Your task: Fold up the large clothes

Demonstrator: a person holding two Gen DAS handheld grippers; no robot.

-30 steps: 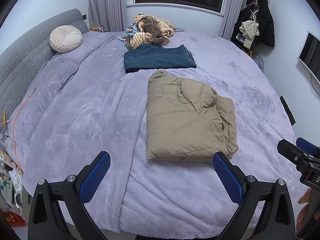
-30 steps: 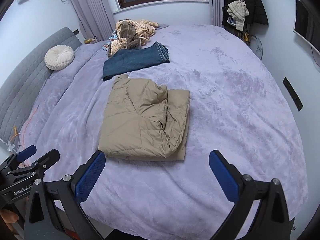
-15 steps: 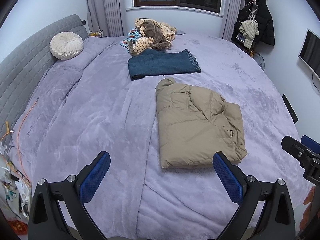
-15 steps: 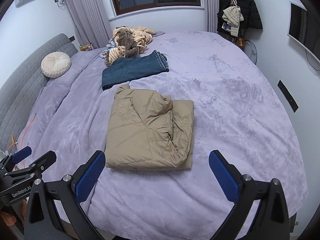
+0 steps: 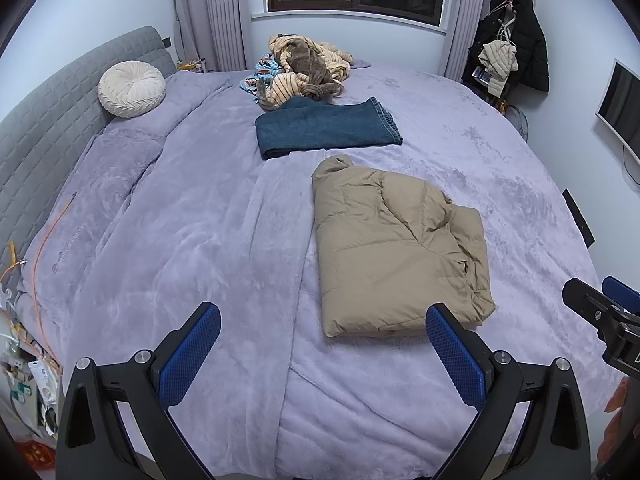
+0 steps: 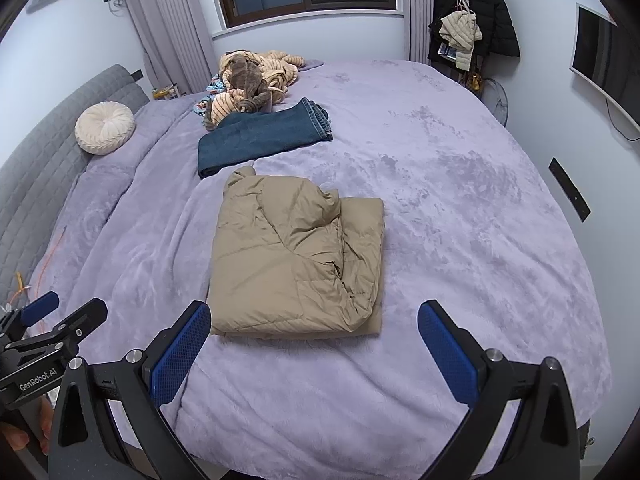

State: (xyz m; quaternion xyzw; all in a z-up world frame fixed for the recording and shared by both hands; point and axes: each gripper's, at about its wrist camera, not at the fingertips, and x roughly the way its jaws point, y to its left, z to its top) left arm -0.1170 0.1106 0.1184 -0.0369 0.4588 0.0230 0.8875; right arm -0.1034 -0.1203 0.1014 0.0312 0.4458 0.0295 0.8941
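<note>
Folded tan jacket [image 6: 298, 258] on bed [image 6: 460, 208], beyond both grippers' [image 5: 323, 326] [image 6: 314, 324] wide-apart, empty jaws.

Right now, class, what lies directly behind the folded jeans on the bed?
Behind the folded jeans sits an unfolded heap of striped and brown clothes, its near edge touching the jeans. A blue patterned item peeks out beneath; what else the heap covers cannot be seen.

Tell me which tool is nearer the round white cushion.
Left. The left tool hangs on the side of the bed where the round white cushion lies; the right tool hangs farther over, in front of the tan jacket.
</note>
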